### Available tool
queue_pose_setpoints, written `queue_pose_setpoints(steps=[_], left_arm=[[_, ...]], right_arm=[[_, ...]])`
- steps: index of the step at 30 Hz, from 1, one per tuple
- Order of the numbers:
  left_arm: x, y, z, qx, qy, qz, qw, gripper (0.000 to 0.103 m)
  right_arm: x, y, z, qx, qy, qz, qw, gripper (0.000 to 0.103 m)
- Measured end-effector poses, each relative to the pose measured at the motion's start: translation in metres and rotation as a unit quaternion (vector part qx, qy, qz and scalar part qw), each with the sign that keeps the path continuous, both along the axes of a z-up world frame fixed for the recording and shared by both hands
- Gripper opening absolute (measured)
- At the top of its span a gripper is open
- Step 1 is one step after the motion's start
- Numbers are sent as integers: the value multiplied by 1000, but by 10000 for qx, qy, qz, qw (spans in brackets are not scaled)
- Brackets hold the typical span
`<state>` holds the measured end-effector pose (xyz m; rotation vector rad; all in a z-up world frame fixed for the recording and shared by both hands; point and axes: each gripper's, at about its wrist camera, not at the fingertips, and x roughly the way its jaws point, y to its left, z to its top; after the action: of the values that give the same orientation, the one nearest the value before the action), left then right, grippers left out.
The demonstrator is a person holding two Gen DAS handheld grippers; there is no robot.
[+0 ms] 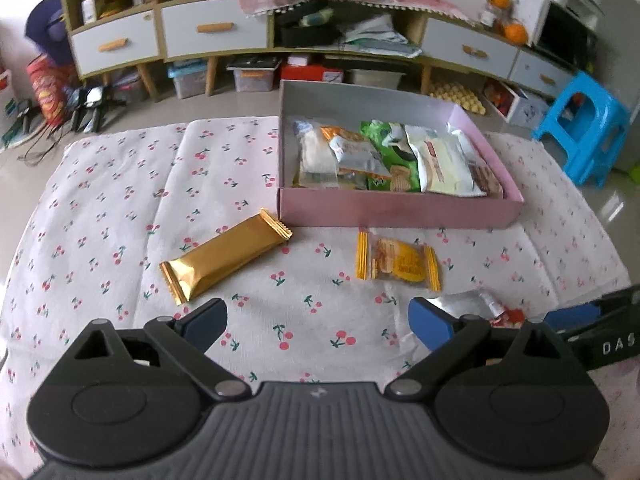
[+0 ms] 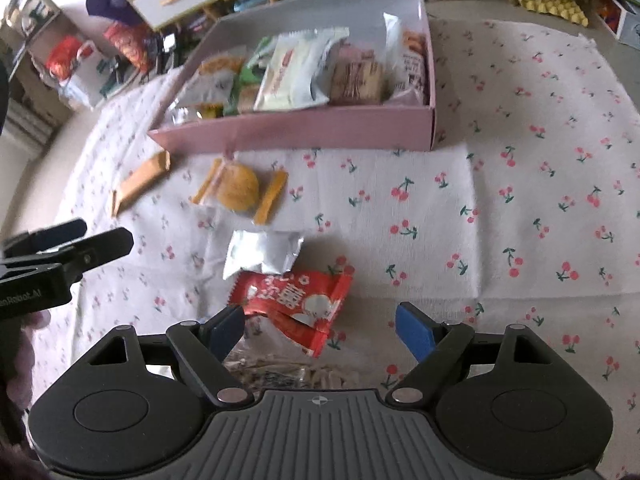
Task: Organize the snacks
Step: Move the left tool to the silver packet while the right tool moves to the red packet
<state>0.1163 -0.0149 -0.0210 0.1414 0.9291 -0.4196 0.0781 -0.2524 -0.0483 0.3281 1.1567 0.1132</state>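
A pink box [image 1: 400, 211] holding several snack packs sits at the far side of the cherry-print cloth. In front of it lie a gold bar [image 1: 226, 260], a yellow cookie pack [image 1: 398, 266], a silver packet [image 1: 466, 303] and a red packet [image 1: 509, 315]. My left gripper [image 1: 319, 320] stands open over bare cloth, near the gold bar. My right gripper [image 2: 320, 330] is open just above the red packet [image 2: 296, 300], whose left end lies by the left finger. The silver packet [image 2: 262, 254], cookie pack [image 2: 240, 190], gold bar [image 2: 140, 182] and box [image 2: 296, 136] lie beyond. A clear packet [image 2: 280, 372] is partly hidden under it.
The other gripper [image 2: 68, 252] reaches in from the left of the right wrist view, held by a hand. Beyond the cloth stand a low cabinet [image 1: 216, 28] with drawers, storage boxes on the floor and a blue stool [image 1: 580, 128].
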Motion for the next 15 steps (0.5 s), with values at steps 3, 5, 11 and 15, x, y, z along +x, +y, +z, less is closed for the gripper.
queue_pose_setpoints(steps=[3,5,11,15], left_arm=[[2,-2,-7,50,-66,-240,9997,95],[3,-4,-11,55,-74,-383,9992,93],[3,-17,-22,70,-83,-827,9965,85],[-2,-30,-26,138,-166,-1123,9934,76]], right_arm=[[1,0,-4,-51,-2,97,9999,84],[2,2,-6,-124,-59,194,9997,84],[2,6,-3,-219,-281,306,9989,83],[8,-1,-3,-294,-348,80,9989,83]])
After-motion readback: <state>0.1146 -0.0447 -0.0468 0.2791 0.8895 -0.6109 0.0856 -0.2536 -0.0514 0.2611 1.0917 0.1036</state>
